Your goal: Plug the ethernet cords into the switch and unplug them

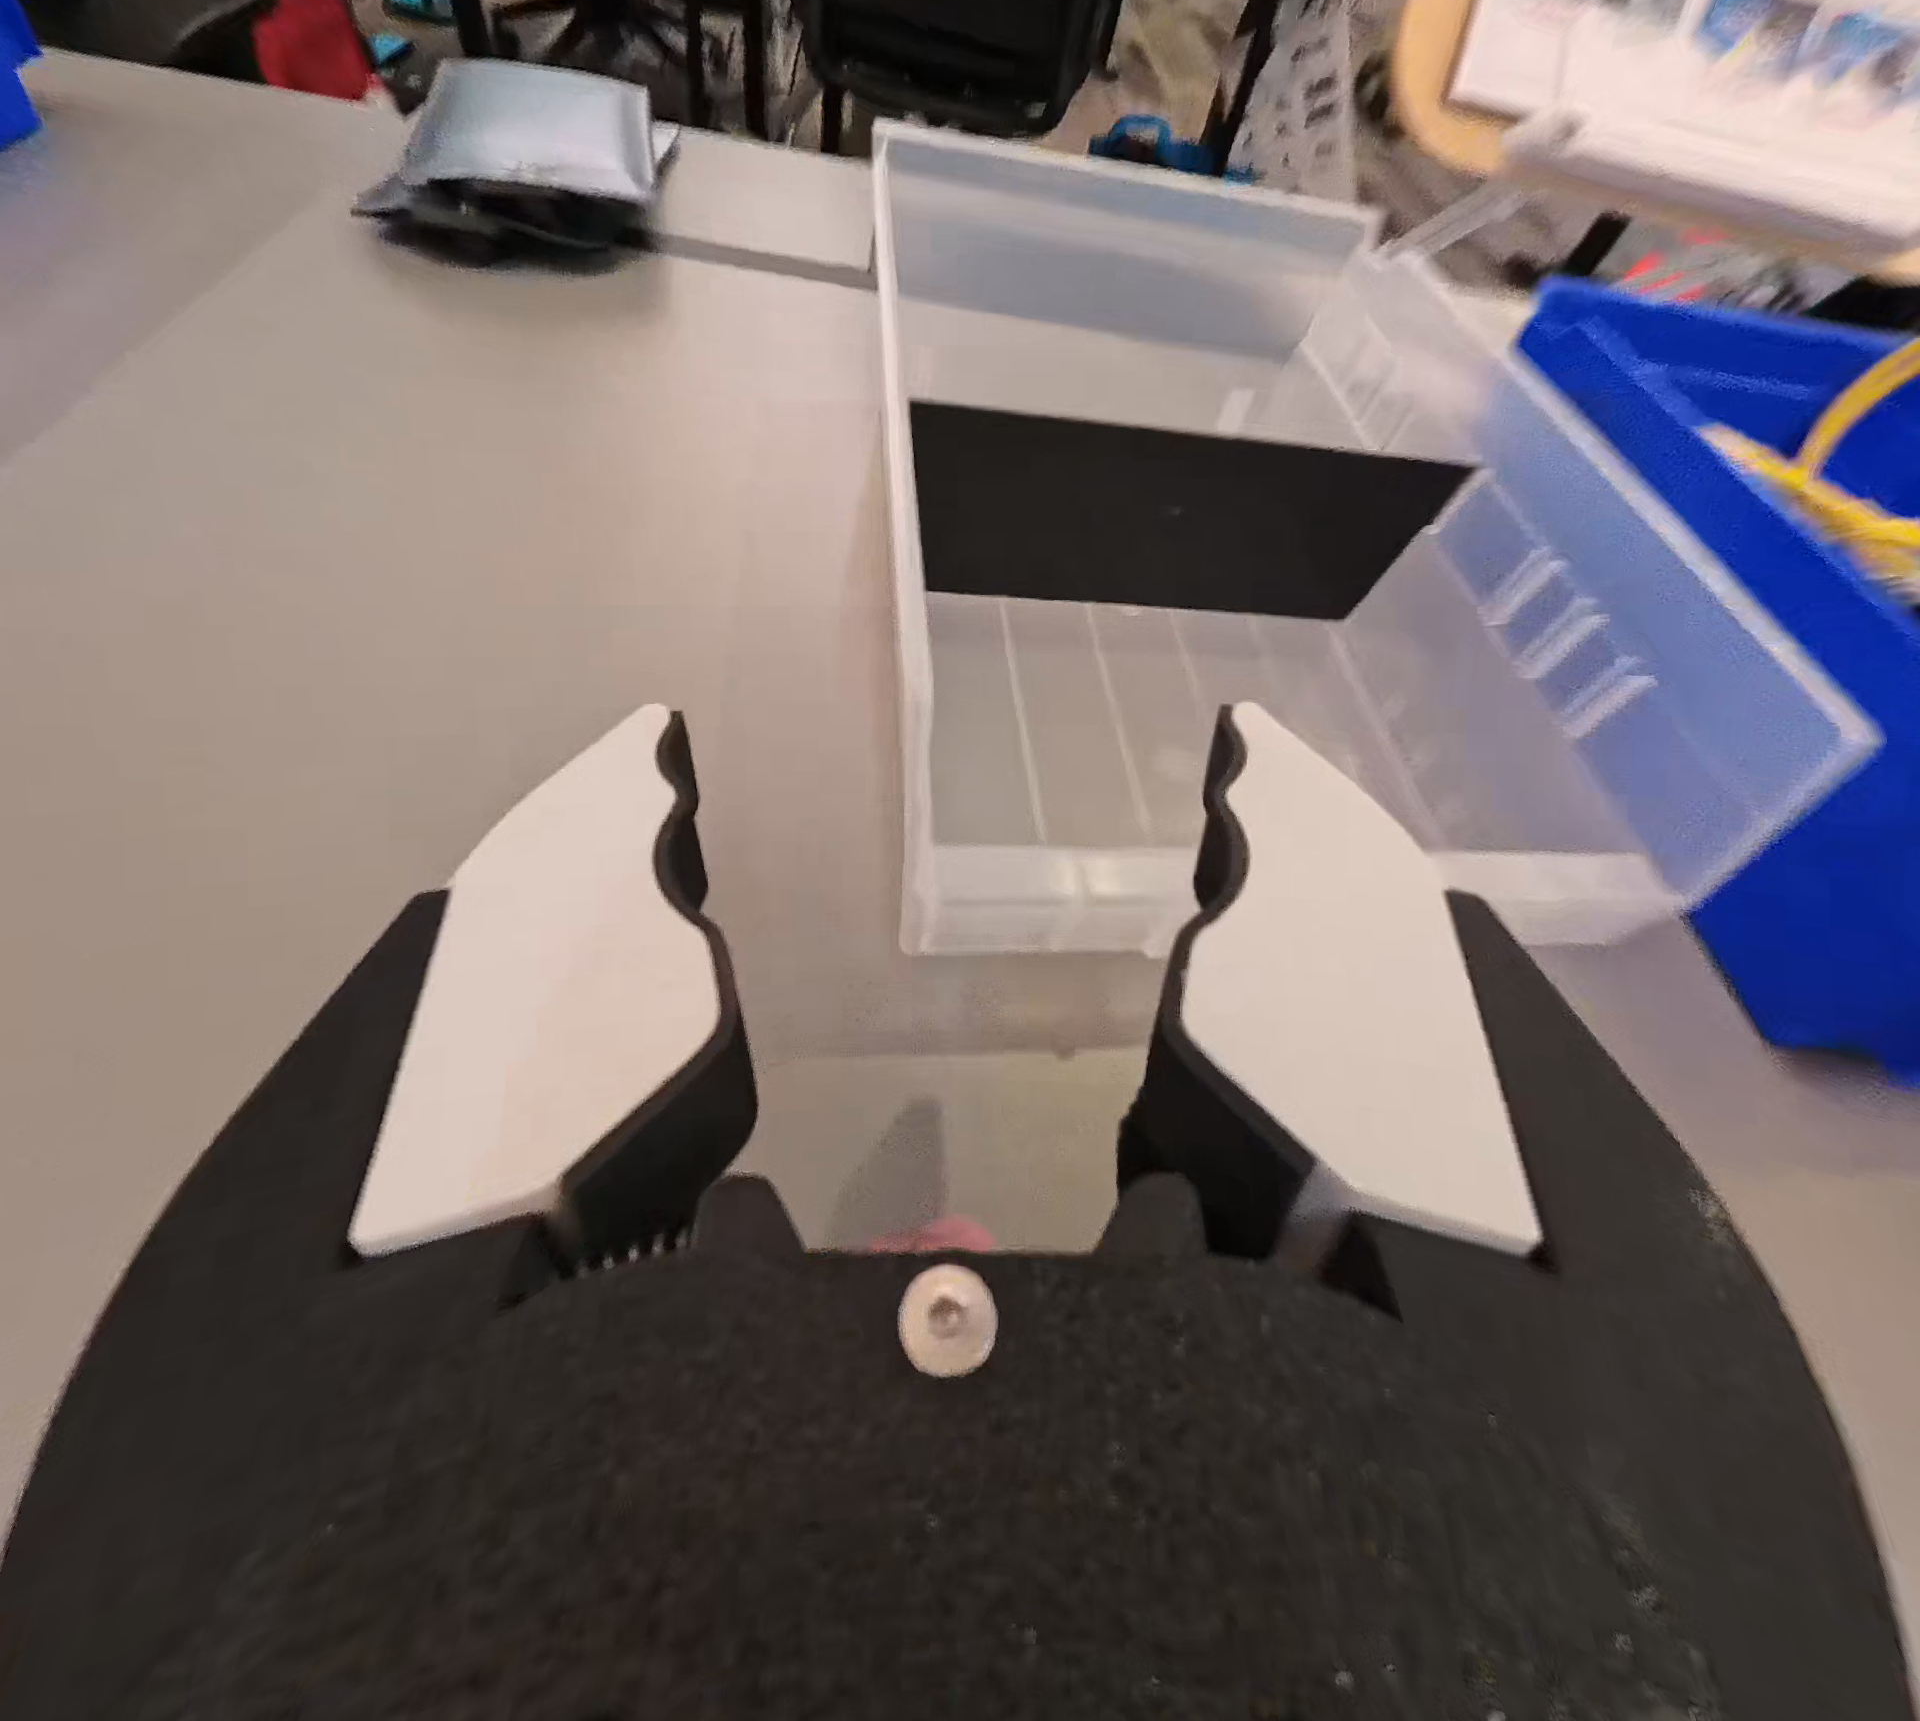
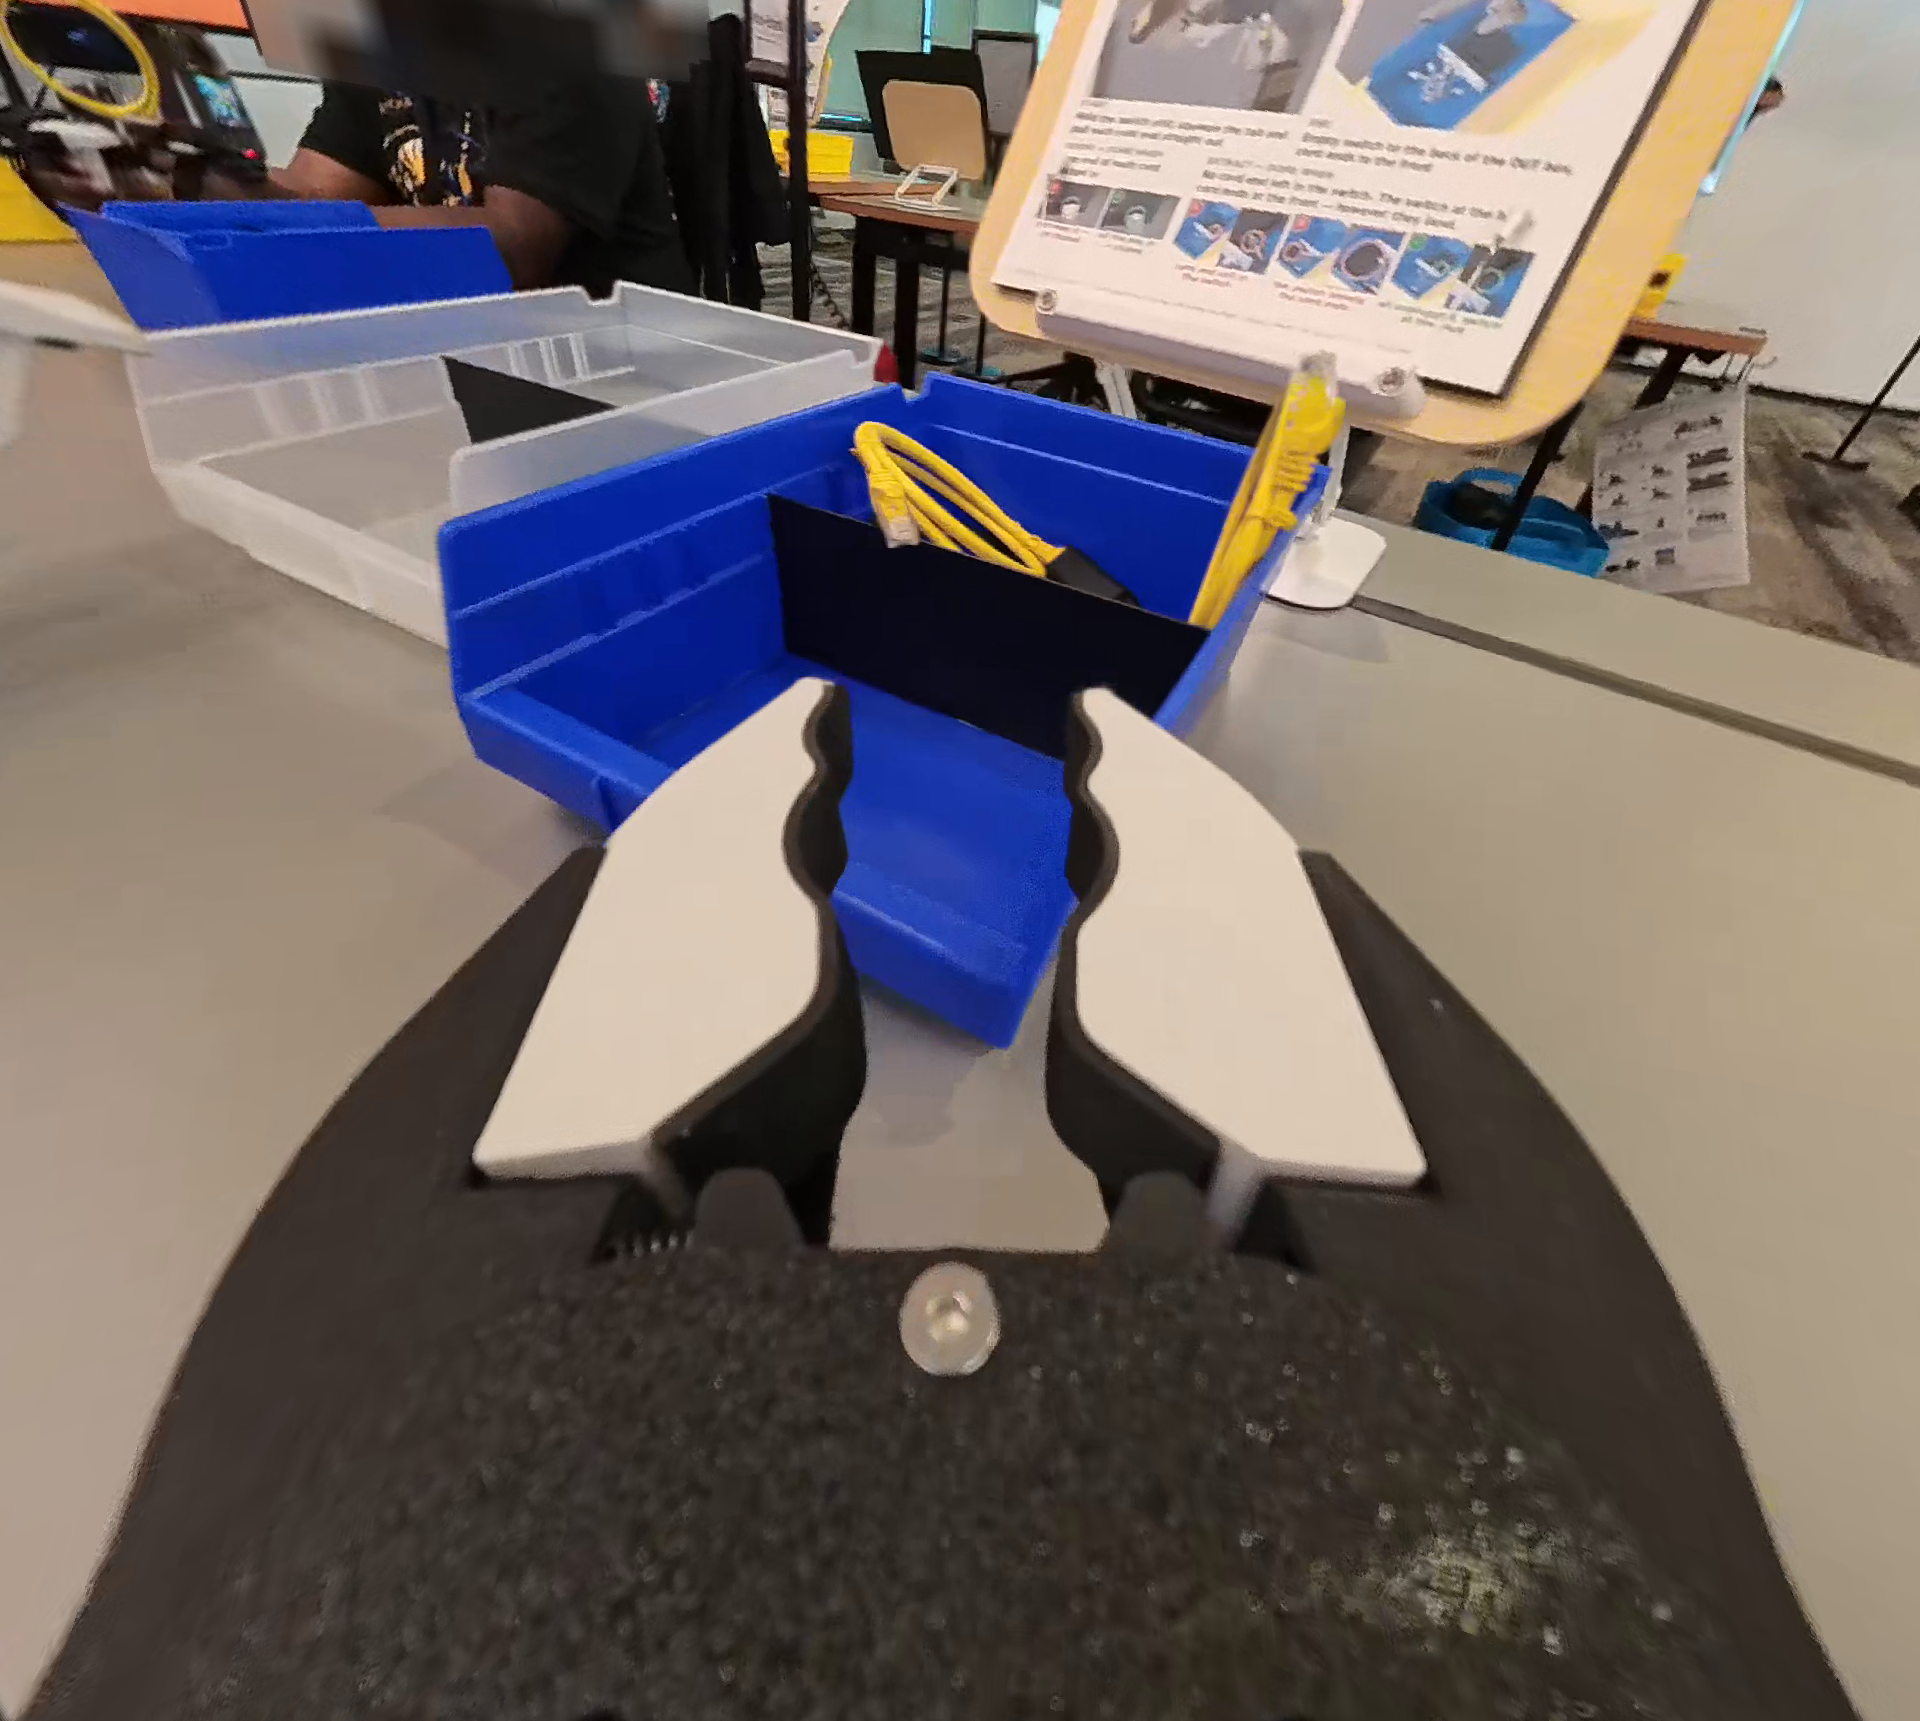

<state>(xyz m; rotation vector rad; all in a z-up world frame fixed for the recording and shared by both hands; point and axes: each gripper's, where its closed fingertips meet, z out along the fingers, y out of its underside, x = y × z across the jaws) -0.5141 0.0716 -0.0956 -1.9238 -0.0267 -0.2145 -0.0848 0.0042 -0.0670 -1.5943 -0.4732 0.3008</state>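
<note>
Left gripper (image 1: 951, 715): jaws stood wide apart with nothing between them, above the grey table (image 1: 416, 632) at the near end of the clear bin (image 1: 904, 528).
Right gripper (image 2: 951, 705): jaws partly open and bare, at the near end of the blue bin (image 2: 582, 591).
Bins: one clear, one blue close by, each crossed by one black divider (image 2: 987, 632); a second blue bin (image 2: 291, 258) farther back.
Ethernet cords: two yellow. One coiled cord (image 2: 945, 497) lay behind the divider, plug hanging down. One bundled cord (image 2: 1273, 497) leaned in the bin's far right corner, long axis near upright, plug up.
Switch: cannot tell where.
Instruction board (image 2: 1382, 61): one, behind the blue bin.
</note>
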